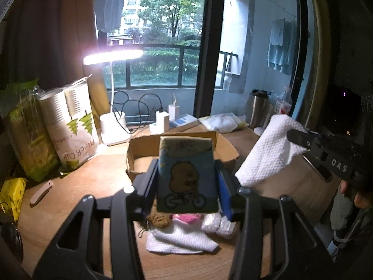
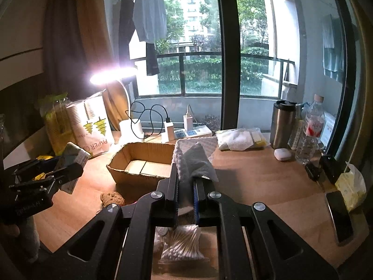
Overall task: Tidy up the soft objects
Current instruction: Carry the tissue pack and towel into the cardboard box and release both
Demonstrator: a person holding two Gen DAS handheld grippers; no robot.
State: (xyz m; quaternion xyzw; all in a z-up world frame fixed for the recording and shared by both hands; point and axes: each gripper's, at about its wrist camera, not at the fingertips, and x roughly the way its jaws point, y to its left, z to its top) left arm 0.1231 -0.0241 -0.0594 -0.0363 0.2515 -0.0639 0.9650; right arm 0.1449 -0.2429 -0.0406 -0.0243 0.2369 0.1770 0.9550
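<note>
The tissue pack point(image 1: 186, 175), blue with a brown bear on a bike, sits upright between the 2 fingers of the left tongs point(image 1: 186, 182). The tongs pinch it on both sides and hold it up in the air above the wooden desk point(image 1: 93, 170). Just past the pack is an open cardboard box point(image 1: 181, 154). The box has nothing in it.

The right tongs point(image 2: 185, 186) are pressed together on a white cloth point(image 2: 193, 161). The cloth has small bumps all over, and it sticks up from the fingers. It is held up off the desk too, to the right of the box.

Under the left tongs, on the desk, lie another white cloth point(image 1: 181, 240), a fuzzy brown toy on a chain point(image 1: 159, 220) and something pink point(image 1: 186, 218). Under the right tongs is a bag of cotton swabs point(image 2: 181, 245).

Far to the left of the tongs stand a bag of paper cups point(image 1: 72, 121) and a white lamp point(image 1: 114, 126) that is on.
</note>
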